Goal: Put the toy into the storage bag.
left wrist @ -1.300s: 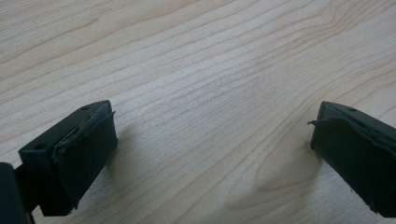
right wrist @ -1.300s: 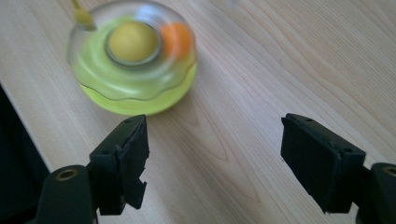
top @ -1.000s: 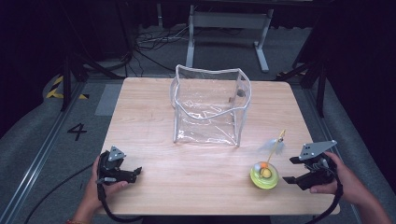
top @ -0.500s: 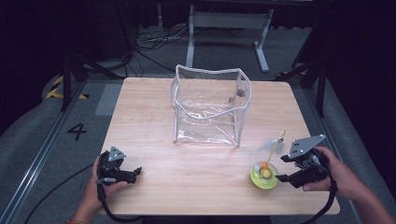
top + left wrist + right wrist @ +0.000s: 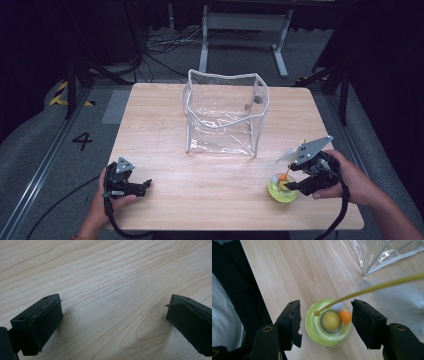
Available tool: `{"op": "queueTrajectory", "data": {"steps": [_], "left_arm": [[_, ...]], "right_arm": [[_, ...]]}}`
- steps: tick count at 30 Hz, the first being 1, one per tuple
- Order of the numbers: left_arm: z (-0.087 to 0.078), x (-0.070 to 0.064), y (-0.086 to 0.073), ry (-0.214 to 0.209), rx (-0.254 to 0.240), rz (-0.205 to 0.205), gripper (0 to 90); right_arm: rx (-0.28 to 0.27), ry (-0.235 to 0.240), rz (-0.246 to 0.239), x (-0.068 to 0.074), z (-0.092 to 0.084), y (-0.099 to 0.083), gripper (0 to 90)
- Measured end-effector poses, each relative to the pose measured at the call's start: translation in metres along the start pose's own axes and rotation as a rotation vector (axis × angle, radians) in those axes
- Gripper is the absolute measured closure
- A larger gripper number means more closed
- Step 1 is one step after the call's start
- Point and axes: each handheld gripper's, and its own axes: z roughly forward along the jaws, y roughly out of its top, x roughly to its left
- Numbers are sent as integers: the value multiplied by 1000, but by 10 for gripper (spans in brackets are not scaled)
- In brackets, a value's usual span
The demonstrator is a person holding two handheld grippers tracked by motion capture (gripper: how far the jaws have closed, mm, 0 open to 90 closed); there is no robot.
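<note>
**A:** What is in front of my right gripper [image 5: 325, 322]?

**B:** A round yellow-green toy [image 5: 329, 326] sits on the wooden table [image 5: 165, 130], directly between the two black jaws. The jaws are spread wide, one on each side of it, and neither touches it. A small orange ball [image 5: 345, 316] lies in its clear rim, on the side nearer the right-hand jaw. A thin yellow wand [image 5: 372, 288] rises from the toy and slants away past that jaw.

**A:** And beyond the jaws?

**B:** A clear plastic bag [image 5: 225, 112] stands open, well ahead of the gripper, apart from the toy.

**A:** I see my left gripper [image 5: 112, 322] over bare wood. How does it stand?

**B:** Its jaws are spread wide too, with nothing between them, low over the table.
</note>
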Motion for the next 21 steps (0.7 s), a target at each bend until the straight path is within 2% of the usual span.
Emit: {"op": "queueTrajectory", "data": {"steps": [6, 8, 12, 14, 21], "left_arm": [[0, 0, 0, 0, 1, 1, 8], [0, 0, 0, 0, 1, 1, 8], [0, 0, 0, 0, 1, 2, 8], [0, 0, 0, -1, 1, 2, 8], [0, 0, 0, -1, 1, 2, 8]], "right_arm": [[12, 3, 20, -5, 3, 12, 562], [13, 3, 27, -7, 2, 13, 566], [-1, 3, 40, -14, -8, 18, 594], [-13, 1, 43, -17, -14, 22, 644], [2, 20, 3, -17, -19, 28, 798]]}}
